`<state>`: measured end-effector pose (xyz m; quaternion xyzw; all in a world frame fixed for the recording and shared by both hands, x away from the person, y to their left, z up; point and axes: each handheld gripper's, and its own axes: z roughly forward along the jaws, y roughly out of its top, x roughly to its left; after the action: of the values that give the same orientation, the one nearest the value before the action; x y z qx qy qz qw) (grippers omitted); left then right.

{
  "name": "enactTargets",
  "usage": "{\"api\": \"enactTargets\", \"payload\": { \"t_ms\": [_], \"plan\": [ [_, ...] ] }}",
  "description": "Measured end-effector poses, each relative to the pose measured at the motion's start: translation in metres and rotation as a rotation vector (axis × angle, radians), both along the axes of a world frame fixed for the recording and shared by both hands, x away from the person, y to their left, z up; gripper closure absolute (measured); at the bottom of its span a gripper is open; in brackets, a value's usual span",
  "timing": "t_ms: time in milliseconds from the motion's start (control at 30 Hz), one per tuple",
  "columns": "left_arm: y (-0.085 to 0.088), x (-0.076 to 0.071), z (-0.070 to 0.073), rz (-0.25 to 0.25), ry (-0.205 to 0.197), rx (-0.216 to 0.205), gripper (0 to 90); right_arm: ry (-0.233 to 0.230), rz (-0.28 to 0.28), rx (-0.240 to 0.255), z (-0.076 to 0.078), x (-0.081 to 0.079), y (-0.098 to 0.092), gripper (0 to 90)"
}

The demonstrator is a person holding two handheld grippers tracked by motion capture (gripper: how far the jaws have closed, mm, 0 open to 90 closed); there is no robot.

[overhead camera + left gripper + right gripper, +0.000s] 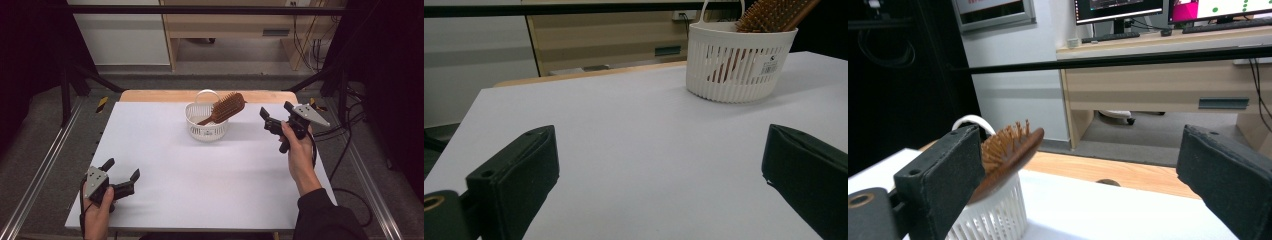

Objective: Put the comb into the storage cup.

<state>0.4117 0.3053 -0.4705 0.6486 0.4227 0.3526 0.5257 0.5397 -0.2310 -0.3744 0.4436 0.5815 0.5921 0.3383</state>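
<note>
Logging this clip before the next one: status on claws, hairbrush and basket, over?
Left claw open, low near table's front edge. Right claw open, raised beside white slatted plastic basket. Brown wooden hairbrush in basket, head leaning over rim. Nothing between.

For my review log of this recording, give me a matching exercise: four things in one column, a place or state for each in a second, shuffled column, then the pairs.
Things:
1. hairbrush
2. basket
3. left gripper
4. right gripper

Places or states:
A. open, low at the table's near left corner
B. white, slatted, on the table's far middle
C. open, raised right of the basket
D. wooden, leaning in the basket, head over the rim

Pairs: 1-D, 2-B, 3-A, 4-C
</note>
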Motion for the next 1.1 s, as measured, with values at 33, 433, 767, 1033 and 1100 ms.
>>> {"api": "enactTargets", "payload": {
  "t_ms": [33, 433, 767, 1033, 1100],
  "plan": [
    [0.0, 0.0, 0.0, 0.0, -0.001, -0.001, 1.8, -0.003, -0.001, -0.005, -0.001, -0.002, -0.001, 4.9],
    [-0.006, 0.001, -0.001, -0.015, -0.011, 0.026, 1.8, -0.011, 0.002, -0.035, -0.008, -0.02, -0.015, 4.9],
    [-0.003, 0.0, 0.001, -0.015, -0.028, 0.014, 1.8, -0.017, -0.014, -0.04, -0.015, -0.032, -0.031, 4.6],
    [-0.003, -0.001, 0.002, -0.019, -0.042, 0.006, 1.7, -0.026, -0.007, -0.055, -0.021, -0.048, -0.041, 4.6],
    [-0.002, -0.001, 0.002, -0.018, -0.048, -0.002, 1.7, -0.023, -0.003, -0.052, -0.023, -0.052, -0.043, 4.6]
  ]
}}
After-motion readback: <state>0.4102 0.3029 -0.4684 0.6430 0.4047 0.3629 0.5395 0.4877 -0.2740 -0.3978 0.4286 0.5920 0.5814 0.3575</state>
